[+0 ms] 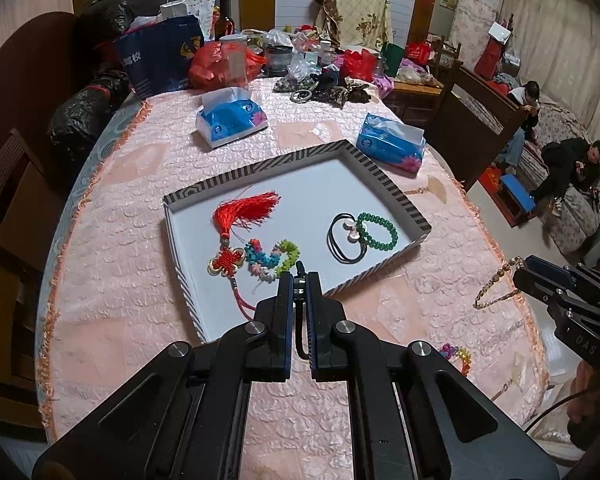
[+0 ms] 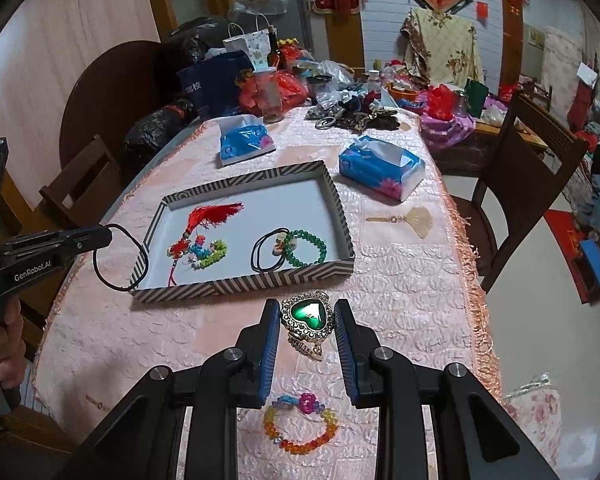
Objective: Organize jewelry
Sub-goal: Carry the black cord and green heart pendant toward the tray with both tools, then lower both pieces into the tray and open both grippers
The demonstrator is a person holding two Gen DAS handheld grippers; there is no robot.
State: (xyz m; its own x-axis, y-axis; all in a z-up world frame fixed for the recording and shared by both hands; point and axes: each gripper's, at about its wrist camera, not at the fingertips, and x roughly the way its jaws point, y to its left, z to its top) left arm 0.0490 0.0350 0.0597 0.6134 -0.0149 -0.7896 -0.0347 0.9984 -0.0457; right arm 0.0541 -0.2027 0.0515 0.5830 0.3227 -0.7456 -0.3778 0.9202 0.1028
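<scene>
A striped-rim tray (image 1: 383,174) (image 2: 244,282) holds a red tassel knot (image 1: 242,212), a colourful knotted bracelet (image 1: 274,258), black hair ties (image 1: 343,240) and a green bead bracelet (image 1: 379,228) (image 2: 305,248). My left gripper (image 1: 298,280) is shut on a black cord loop (image 2: 112,258) above the tray's near-left edge. My right gripper (image 2: 307,314) is shut on a green heart pendant (image 2: 307,312) with a gold chain (image 1: 495,284), held above the cloth before the tray. A rainbow bead bracelet (image 2: 300,424) (image 1: 455,354) lies on the cloth below it.
Two blue tissue packs (image 1: 232,118) (image 1: 391,144) lie behind the tray. A small fan charm (image 2: 407,216) lies to its right. Bags, jars and clutter (image 1: 228,60) fill the far table end. Wooden chairs (image 2: 527,184) stand around. People sit far right (image 1: 571,168).
</scene>
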